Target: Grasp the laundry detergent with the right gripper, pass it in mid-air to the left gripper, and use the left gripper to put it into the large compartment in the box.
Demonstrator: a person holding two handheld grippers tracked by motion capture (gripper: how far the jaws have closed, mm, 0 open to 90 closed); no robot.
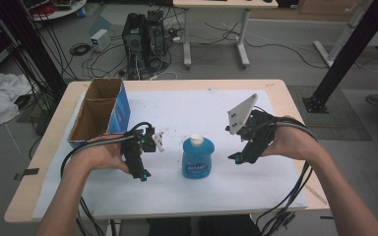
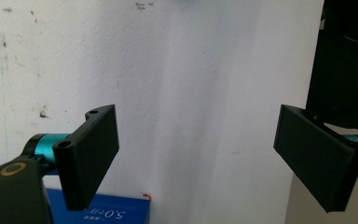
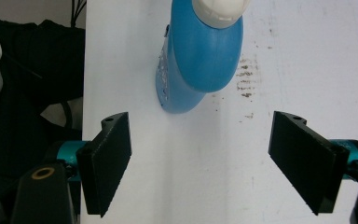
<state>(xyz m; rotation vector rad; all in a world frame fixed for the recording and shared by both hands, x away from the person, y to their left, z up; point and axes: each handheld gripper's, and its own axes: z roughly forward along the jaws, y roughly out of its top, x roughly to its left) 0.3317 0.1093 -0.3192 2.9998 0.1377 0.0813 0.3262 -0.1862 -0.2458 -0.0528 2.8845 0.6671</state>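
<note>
A rectangular wooden counter (image 1: 275, 91) with a pale, smooth top fills the middle of the high view, and a sheet of white, slightly grainy paper (image 1: 187, 113) covers most of it. The sheet carries small dark specks and a faint smudged stain.

At the counter's back left corner stands an open cardboard box (image 1: 98, 112), tall and oblong, with raw brown card inside, a divider across its middle and glossy blue printed sides.

A person's bare forearms come in from the bottom edge, each hand gripping a black plastic tool with trailing black cables. The right tool (image 1: 237, 158) sits at the right of the sheet, angled down and toward the centre, with a flat grey three-cornered plate (image 1: 241, 114) standing on top of it. In the right gripper view its two flat, matte black rectangular jaws stand wide apart with only bare paper between them.

The left tool (image 1: 144, 173) hangs left of centre, just in front of the box, pointing down at the paper. In the left gripper view its jaws are likewise spread wide with nothing between them, and a corner of the blue box shows below.

Between the two tools, near the front middle of the sheet, stands a small blue plastic bottle (image 1: 197, 158). It is squat, rounded and smooth, upright, with a white cap and a printed label. Neither tool touches it.
</note>
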